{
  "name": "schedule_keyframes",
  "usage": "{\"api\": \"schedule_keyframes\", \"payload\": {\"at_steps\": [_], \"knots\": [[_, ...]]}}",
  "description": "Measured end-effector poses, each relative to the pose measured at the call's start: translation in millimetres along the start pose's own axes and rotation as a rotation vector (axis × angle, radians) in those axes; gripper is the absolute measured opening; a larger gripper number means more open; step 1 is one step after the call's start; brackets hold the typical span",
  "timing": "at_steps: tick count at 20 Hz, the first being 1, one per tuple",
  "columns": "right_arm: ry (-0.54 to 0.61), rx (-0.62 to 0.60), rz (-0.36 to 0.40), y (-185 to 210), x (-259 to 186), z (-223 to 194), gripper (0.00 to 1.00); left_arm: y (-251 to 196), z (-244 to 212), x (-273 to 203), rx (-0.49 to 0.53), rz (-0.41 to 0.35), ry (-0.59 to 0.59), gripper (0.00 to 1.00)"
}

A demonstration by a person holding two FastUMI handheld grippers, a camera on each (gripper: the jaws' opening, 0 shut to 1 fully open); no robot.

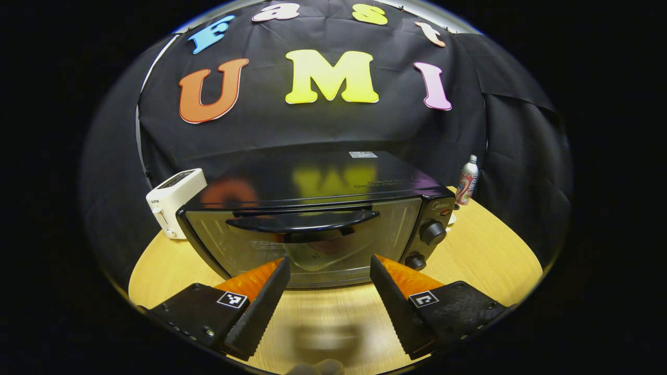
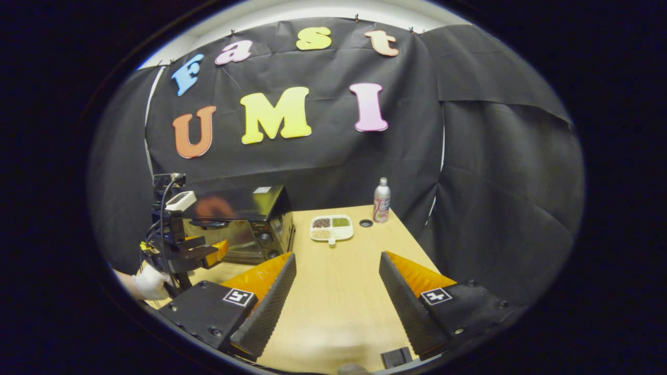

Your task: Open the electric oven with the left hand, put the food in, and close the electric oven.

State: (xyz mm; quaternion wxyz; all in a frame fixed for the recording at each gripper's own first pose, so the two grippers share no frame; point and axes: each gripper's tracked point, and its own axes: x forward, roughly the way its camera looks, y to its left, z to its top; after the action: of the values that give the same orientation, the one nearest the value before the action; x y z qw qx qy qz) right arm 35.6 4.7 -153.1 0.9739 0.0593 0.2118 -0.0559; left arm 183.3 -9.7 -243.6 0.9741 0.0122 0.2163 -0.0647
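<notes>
Left gripper view: the electric oven (image 1: 312,229) is seen straight ahead on the wooden surface (image 1: 484,260), its glass door shut and its curved black handle (image 1: 302,221) running across the top of the door. The left gripper (image 1: 329,284) is held in front of the oven, just below the handle, with its jaws spread wide and nothing between them. Two control knobs (image 1: 432,233) are set to the right of the door. A white toaster (image 1: 174,200) stands to the left of the oven and a drink can (image 1: 467,181) behind its right corner.

In the right gripper view, the food tray (image 2: 332,228), a white compartment dish with grains, lies to the right of the oven (image 2: 245,219), near it but apart. The right gripper (image 2: 337,284) is held well short of the tray, jaws open and empty.

The handle is judged rigid and glossy, so slipping is likely; a grip at its middle would keep the door from twisting. The door probably hinges downward, so free surface in front of the oven is needed. The tray is judged light and stiff, its loose contents easily spilled if tilted; its near rim tab is the likely hold. Open surface lies to the right of the oven.
</notes>
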Motion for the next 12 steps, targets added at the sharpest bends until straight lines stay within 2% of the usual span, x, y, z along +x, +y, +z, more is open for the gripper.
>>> {"api": "schedule_keyframes", "payload": {"at_steps": [5,6,8,12], "knots": [[-0.018,-0.016,0.015,1,-9,6,0.96,-1,16,-25,0.002,0.008,-0.047,0.97],[-0.031,-0.021,0.026,2,-12,11,1.00,-3,23,-35,-0.002,0.010,-0.066,0.97],[-0.063,-0.016,0.047,1,-19,22,0.96,-8,38,-62,-0.034,0.010,-0.103,0.96],[-0.126,-0.034,0.099,-11,-36,43,1.00,-18,68,-126,-0.043,0.056,-0.176,0.96]]}}
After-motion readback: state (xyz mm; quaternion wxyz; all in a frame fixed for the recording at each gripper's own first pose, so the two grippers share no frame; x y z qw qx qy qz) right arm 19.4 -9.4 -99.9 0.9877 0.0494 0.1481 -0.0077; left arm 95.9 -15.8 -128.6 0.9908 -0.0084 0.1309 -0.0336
